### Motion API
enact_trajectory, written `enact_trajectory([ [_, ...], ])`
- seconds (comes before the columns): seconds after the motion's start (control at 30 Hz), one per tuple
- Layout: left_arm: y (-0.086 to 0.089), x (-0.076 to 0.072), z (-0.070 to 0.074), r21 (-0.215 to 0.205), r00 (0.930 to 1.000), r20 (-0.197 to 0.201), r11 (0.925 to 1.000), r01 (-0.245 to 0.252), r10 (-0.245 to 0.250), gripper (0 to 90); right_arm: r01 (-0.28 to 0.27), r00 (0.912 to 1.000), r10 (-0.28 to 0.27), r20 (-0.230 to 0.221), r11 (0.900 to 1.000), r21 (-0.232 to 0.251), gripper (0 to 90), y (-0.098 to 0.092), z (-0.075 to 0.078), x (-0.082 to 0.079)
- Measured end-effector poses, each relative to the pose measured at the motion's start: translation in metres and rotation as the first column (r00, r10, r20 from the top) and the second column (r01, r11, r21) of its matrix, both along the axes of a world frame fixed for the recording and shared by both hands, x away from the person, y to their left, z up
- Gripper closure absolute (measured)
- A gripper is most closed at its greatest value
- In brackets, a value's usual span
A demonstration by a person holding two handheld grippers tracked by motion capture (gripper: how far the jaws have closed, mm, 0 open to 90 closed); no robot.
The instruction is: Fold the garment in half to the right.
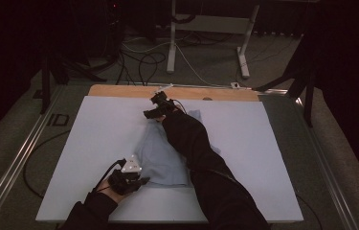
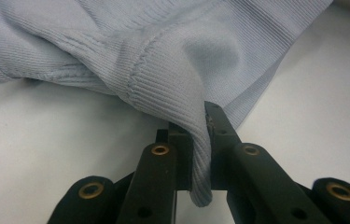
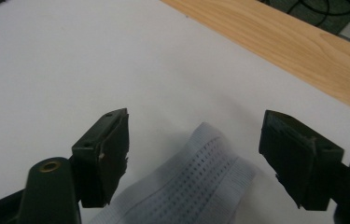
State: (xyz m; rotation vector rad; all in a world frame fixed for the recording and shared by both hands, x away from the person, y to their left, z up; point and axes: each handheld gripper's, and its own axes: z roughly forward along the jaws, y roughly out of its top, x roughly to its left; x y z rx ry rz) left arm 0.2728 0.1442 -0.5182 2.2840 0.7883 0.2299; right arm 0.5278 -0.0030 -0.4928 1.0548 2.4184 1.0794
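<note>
Pale-blue cloth lies crumpled near the middle of the white table cover in the high view, running from the left gripper at the near edge up toward the right gripper at its far end, with the person's dark sleeve across it. From the left gripper view, the jaws are pinched tight on a ribbed hem of the cloth, which drapes away over the white surface. From the right gripper view, the jaws stand wide apart, gripping nothing, with a perforated tip of the cloth lying between them, untouched, near the wooden table edge.
</note>
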Motion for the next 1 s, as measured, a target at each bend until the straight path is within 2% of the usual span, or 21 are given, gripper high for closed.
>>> enact_trajectory([
  [0.07, 0.0, 0.0, 0.0, 0.003, 1.0, 0.002, 1.0, 0.002, -0.002, 85.2, 0.021, 0.9996, -0.021, -0.02, 1.0, -0.003, 29.3, 0.002, -0.005, 0.004],
  [0.3, 0.0, 0.0, 0.0, 0.001, 1.0, 0.004, 1.0, 0.003, -0.003, 85.2, 0.039, 0.9988, -0.04, -0.029, 0.998, -0.043, 36.5, 0.008, -0.014, 0.009],
  [0.4, 0.0, -0.001, -0.001, 0.0, 1.0, 0.006, 1.0, 0.001, -0.001, 85.2, 0.032, 0.999, -0.034, -0.029, 0.996, -0.078, 45.8, 0.012, -0.019, 0.009],
  [0.5, 0.0, -0.001, -0.001, 0.0, 1.0, 0.006, 1.0, 0.001, -0.001, 85.2, 0.022, 0.9995, -0.025, -0.02, 0.993, -0.119, 50.4, 0.017, -0.021, 0.009],
  [0.53, 0.0, -0.001, 0.0, -0.001, 1.0, 0.006, 1.0, 0.002, -0.002, 85.2, 0.022, 0.9995, -0.025, -0.02, 0.993, -0.119, 50.4, 0.017, -0.021, 0.009],
  [0.57, -0.001, -0.001, -0.001, -0.002, 1.0, 0.006, 1.0, 0.0, 0.0, 85.2, 0.033, 0.9992, -0.036, -0.018, 0.989, -0.144, 54.7, 0.019, -0.023, 0.01],
  [0.6, -0.001, -0.001, -0.001, -0.002, 1.0, 0.006, 1.0, 0.0, 0.0, 85.2, 0.033, 0.9992, -0.036, -0.018, 0.989, -0.144, 54.7, 0.019, -0.023, 0.01],
  [0.7, 0.0, -0.001, 0.0, -0.002, 1.0, 0.007, 1.0, 0.002, -0.002, 85.2, 0.04, 0.9991, -0.041, -0.005, 0.983, -0.179, 66.4, 0.022, -0.024, 0.009],
  [0.77, -0.001, -0.001, -0.001, -0.002, 1.0, 0.006, 1.0, 0.0, 0.0, 85.2, 0.041, 0.999, -0.044, -0.011, 0.984, -0.176, 68.5, 0.022, -0.025, 0.009],
  [0.83, -0.001, -0.001, -0.001, -0.001, 1.0, 0.006, 1.0, 0.003, -0.003, 85.2, 0.047, 0.9988, -0.049, -0.005, 0.983, -0.179, 81.6, 0.02, -0.024, 0.01],
  [0.87, 0.0, 0.0, 0.0, -0.003, 1.0, 0.005, 1.0, 0.001, -0.001, 85.2, 0.052, 0.9985, -0.054, -0.005, 0.983, -0.177, 84.6, 0.019, -0.023, 0.01],
  [0.9, 0.0, -0.001, -0.001, -0.005, 1.0, 0.002, 1.0, 0.001, -0.001, 85.2, 0.048, 0.9986, -0.051, -0.017, 0.985, -0.163, 85.8, 0.018, -0.022, 0.011],
  [1.0, -0.001, -0.001, -0.001, -0.003, 1.0, 0.003, 1.0, 0.001, -0.001, 85.2, 0.03, 0.9992, -0.034, -0.02, 0.986, -0.165, 87.0, 0.016, -0.021, 0.011],
])
